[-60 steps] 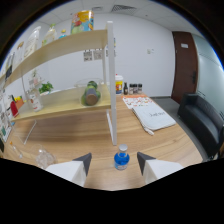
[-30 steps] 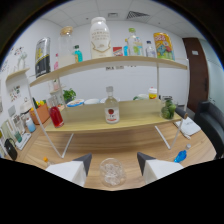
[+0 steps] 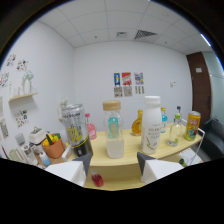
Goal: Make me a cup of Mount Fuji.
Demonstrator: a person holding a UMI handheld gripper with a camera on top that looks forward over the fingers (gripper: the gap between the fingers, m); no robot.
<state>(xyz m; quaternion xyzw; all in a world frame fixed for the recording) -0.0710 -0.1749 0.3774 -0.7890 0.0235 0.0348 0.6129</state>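
My gripper (image 3: 115, 160) is open and empty, raised to the level of a wooden top shelf (image 3: 165, 149). Just beyond the gap between the fingers stands a glass jar (image 3: 114, 133) with a tan lid and white powder in its lower part. Left of it is a silver can (image 3: 75, 130) with a yellow label, close above the left finger (image 3: 75, 170). A tall white bottle (image 3: 151, 125) rises past the right finger (image 3: 160, 170). Behind these are a pink bottle (image 3: 91, 128) and an amber bottle (image 3: 136, 124).
Further right on the shelf stand a clear bottle with a green cap (image 3: 175, 131) and a yellow can (image 3: 191, 125). An orange basket (image 3: 52, 148) sits lower left, and a small red object (image 3: 97, 179) lies below the shelf. Posters (image 3: 127, 84) hang on the wall; a dark door (image 3: 207, 85) is at right.
The view has risen from the table, where a clear glass stood between the fingers, up to the top shelf and closer to it. The fingers stay open and empty.
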